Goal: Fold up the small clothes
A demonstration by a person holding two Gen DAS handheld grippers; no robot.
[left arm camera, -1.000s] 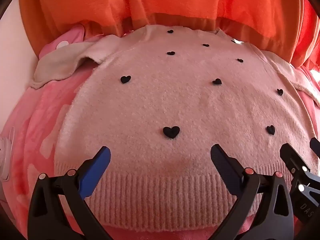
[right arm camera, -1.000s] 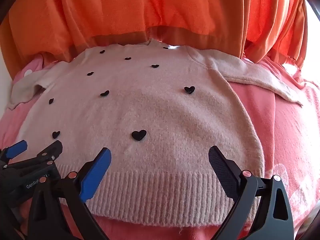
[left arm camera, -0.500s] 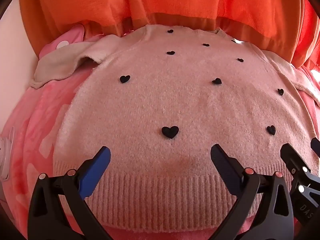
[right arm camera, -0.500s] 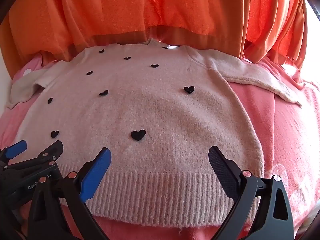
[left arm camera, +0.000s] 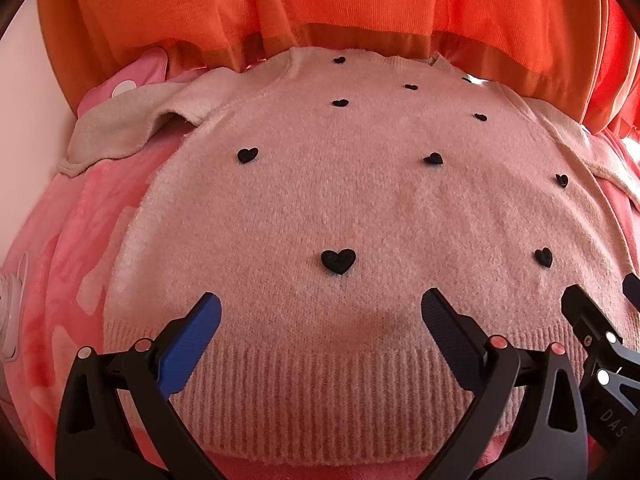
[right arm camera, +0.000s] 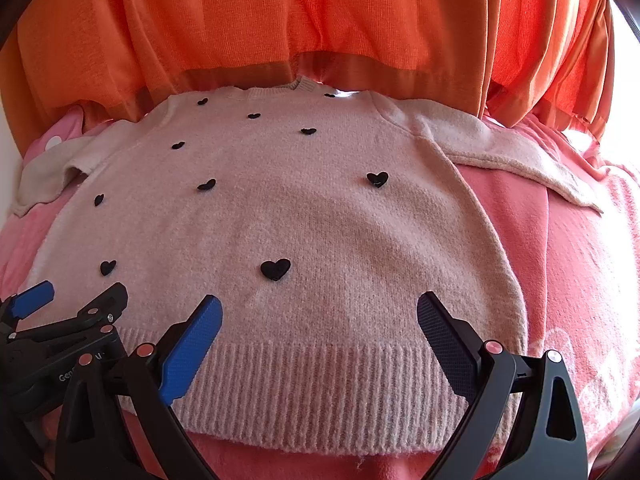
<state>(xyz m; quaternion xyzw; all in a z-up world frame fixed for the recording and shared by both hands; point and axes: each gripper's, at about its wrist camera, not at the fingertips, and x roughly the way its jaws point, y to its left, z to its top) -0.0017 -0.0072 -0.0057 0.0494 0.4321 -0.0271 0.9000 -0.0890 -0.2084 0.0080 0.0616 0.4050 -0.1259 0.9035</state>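
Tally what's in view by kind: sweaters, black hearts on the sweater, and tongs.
sweater: 1
black hearts: 10
tongs: 2, the left tongs and the right tongs, both open
Total: 13

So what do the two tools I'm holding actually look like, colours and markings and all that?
Both match. The left tool and right tool are black plastic clamp-like frames with triangular cutouts and small silvery-pink round rivets. Each has one bright blue ribbed finger pad and one darker navy textured pad. White lettering shows on the bodies, only partly readable. No cables or sleeves are visible.
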